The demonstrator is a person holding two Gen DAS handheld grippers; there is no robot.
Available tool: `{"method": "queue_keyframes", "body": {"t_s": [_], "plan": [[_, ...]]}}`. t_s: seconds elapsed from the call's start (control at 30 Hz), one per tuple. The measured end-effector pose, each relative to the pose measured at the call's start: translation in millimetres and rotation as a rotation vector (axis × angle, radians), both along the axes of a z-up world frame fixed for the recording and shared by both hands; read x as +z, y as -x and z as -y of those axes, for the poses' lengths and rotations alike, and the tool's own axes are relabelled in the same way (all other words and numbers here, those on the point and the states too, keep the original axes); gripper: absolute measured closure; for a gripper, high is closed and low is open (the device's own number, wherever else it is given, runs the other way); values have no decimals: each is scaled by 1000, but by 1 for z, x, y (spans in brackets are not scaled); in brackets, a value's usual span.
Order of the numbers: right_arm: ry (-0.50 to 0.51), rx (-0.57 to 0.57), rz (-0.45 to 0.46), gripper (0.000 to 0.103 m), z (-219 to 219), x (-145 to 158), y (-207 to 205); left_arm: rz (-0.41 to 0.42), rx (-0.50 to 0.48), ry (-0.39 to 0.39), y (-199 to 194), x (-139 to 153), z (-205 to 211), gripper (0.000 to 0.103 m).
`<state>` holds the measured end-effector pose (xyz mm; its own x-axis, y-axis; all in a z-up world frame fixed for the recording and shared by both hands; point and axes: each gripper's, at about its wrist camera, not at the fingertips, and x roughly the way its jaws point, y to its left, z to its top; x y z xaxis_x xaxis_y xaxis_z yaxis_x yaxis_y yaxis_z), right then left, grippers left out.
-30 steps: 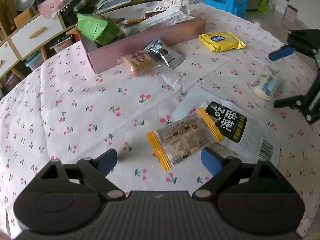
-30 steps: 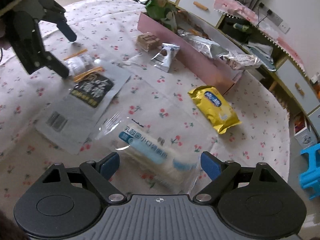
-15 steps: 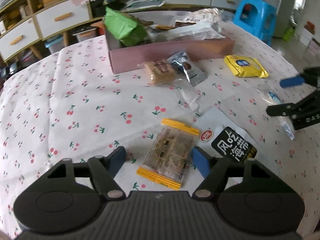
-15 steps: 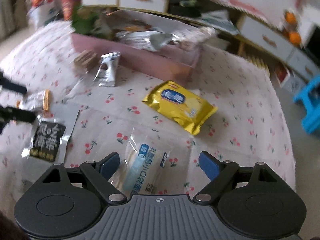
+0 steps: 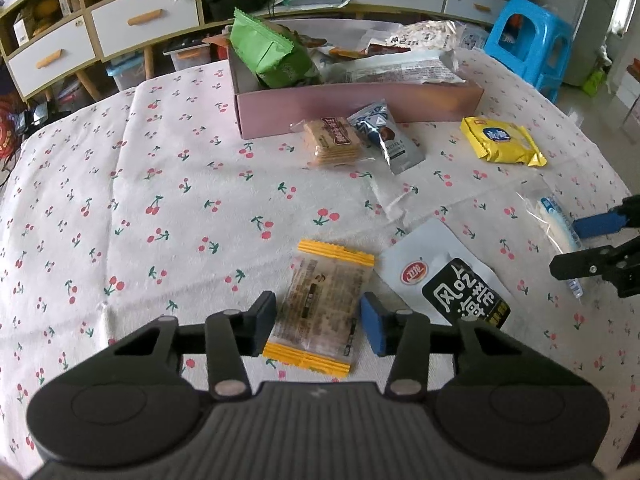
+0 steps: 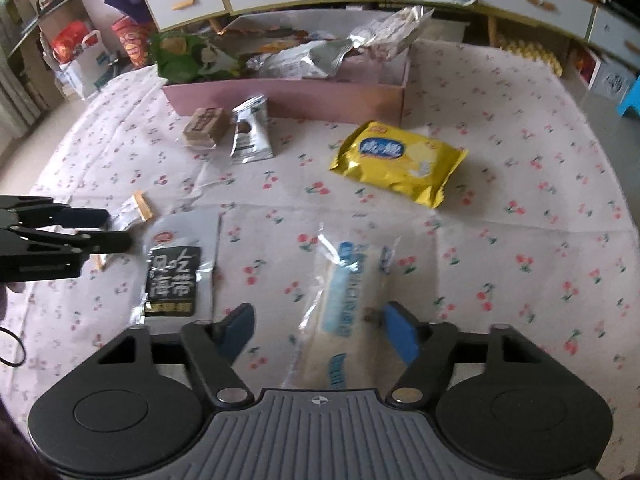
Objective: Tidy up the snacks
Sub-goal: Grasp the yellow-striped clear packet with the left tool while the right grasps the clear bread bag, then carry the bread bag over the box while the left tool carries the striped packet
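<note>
Closing left hand-held gripper [image 5: 319, 328] straddles yellow-edged cracker packet [image 5: 322, 307], not yet clamped; right hand-held gripper [image 6: 318, 330] closing around clear wafer packet [image 6: 344, 312], pads apart.

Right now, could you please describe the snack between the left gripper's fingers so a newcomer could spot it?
Start at the pink box on the cherry tablecloth and come toward the near edge. The snack lies between the closing left gripper, beside a white seaweed pouch. Only this clear packet has orange-yellow crimped ends.
</note>
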<state>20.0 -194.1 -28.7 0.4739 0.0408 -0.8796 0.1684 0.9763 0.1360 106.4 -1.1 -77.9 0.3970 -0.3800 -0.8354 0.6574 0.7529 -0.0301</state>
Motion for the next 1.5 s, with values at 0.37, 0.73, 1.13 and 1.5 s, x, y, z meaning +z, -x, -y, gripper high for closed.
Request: {"method": "queue_keyframes", "body": {"t_s": [0.37,0.73,1.13,1.5], "plan": [[-43,-51,17,69,10,5,-1,-61,37,53,-6,4,-3,67],[-180,-91,69,69,16,22,-6,-123,66,163,-11,18,-7,67],[-263,-166,133,69,32,45,-25,-96,101,243,-20,42,5,67],[-317,-271,237,69,62,74,-58,-78,165,353,-40,74,27,67]]}}
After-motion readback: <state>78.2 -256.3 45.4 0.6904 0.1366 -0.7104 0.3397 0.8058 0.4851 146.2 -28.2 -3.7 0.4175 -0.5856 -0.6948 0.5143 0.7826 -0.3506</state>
